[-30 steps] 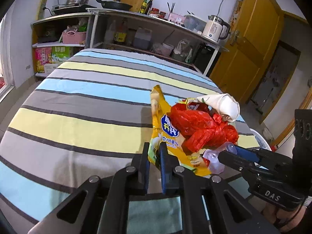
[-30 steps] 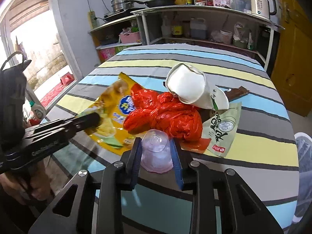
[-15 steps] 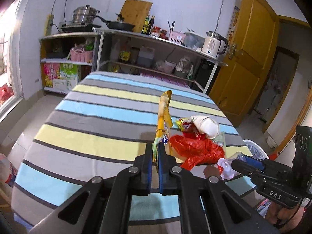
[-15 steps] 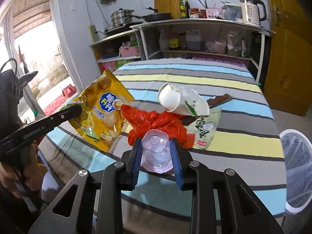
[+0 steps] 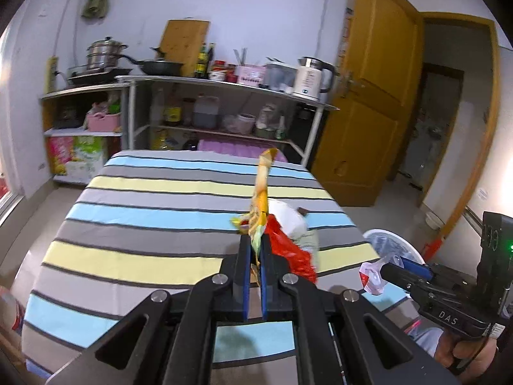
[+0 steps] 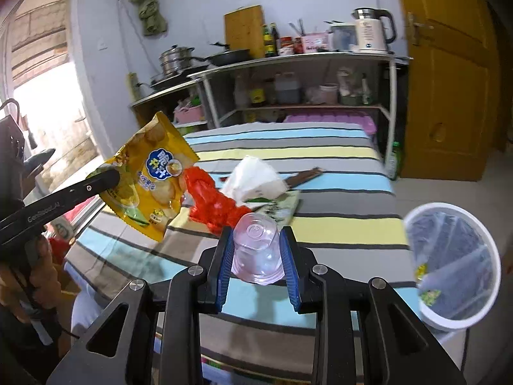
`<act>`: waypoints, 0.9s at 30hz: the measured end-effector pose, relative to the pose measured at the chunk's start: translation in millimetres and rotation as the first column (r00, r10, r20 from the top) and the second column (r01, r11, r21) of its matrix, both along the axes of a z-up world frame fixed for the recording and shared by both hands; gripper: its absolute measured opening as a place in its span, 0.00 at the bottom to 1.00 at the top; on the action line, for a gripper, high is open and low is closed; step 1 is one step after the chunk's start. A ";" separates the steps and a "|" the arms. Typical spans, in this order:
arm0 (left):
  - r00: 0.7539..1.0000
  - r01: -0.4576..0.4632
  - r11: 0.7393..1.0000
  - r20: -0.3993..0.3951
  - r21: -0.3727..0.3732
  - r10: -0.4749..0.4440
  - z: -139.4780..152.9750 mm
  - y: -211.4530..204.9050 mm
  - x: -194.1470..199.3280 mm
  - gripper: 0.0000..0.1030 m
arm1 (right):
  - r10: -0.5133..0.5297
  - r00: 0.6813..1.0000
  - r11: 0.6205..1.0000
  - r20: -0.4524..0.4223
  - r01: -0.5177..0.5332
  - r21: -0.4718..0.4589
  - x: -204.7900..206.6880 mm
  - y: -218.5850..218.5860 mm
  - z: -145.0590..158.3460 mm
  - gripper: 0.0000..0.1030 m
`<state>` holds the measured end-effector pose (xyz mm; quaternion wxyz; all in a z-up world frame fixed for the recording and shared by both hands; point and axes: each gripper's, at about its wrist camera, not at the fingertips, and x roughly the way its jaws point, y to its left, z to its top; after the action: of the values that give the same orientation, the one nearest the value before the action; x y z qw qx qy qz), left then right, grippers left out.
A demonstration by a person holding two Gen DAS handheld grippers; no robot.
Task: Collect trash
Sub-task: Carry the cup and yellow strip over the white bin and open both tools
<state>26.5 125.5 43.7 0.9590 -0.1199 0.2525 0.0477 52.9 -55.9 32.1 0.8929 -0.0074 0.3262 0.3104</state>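
My left gripper [image 5: 255, 250] is shut on a yellow chip bag [image 5: 261, 192], which hangs edge-on above the striped table [image 5: 144, 211]; the right wrist view shows the chip bag [image 6: 147, 179] flat, lifted off the cloth. My right gripper [image 6: 256, 240] is shut on a crumpled clear plastic cup [image 6: 256, 250], held above the table's near edge; the cup [image 5: 373, 274] also shows at the right gripper's tips in the left wrist view. Left on the table are a red plastic bag [image 6: 214, 205], a white paper cup [image 6: 253, 181], a green-printed wrapper [image 6: 283, 205] and a brown wrapper [image 6: 304, 175].
A white bin [image 6: 452, 266] lined with clear plastic stands on the floor right of the table, some scraps inside. Metal shelves [image 6: 288, 89] with pots, bottles and a kettle stand behind the table. A yellow door [image 6: 449, 80] is at the right. A person's hand [image 6: 38, 276] holds the left gripper.
Both grippers have risen and drawn back from the table. The chip bag came up off the cloth and now hangs in the left gripper. The bin has come into the right wrist view.
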 end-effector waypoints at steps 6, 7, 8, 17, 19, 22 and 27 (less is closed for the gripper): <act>0.997 0.076 0.997 0.014 0.021 -0.076 10.8 -30.8 17.9 0.05 | -0.074 0.997 0.997 -0.002 0.074 0.012 4.8 -33.8 1.9 0.29; 0.996 0.086 0.996 0.018 0.025 -0.086 13.3 -35.9 21.1 0.05 | -0.083 0.997 0.996 -0.002 0.083 0.014 5.9 -38.8 1.8 0.29; 0.995 0.095 0.995 0.022 0.026 -0.096 14.7 -39.1 22.6 0.05 | -0.093 0.996 0.996 -0.002 0.093 0.016 6.8 -43.3 1.7 0.29; 0.979 0.201 0.979 0.012 0.030 -0.201 15.9 -81.7 54.9 0.05 | -0.189 0.982 0.981 0.000 0.189 0.034 15.4 -90.8 2.7 0.29; 0.973 0.229 0.973 0.005 0.025 -0.229 13.7 -91.8 63.4 0.05 | -0.211 0.977 0.977 -0.005 0.211 0.035 18.5 -100.4 1.4 0.29; 0.962 0.271 0.962 -0.012 0.012 -0.271 8.7 -107.9 78.3 0.05 | -0.242 0.970 0.970 -0.008 0.242 0.032 21.2 -113.2 0.1 0.29; 0.941 0.333 0.943 -0.052 -0.005 -0.333 -5.2 -135.5 98.7 0.05 | -0.296 0.955 0.955 -0.015 0.296 0.028 28.7 -138.0 -4.3 0.29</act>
<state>125.2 -10.0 38.5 0.9464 -0.0724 0.2942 -0.1115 81.6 -194.0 27.8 0.9276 0.0565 0.3235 0.1780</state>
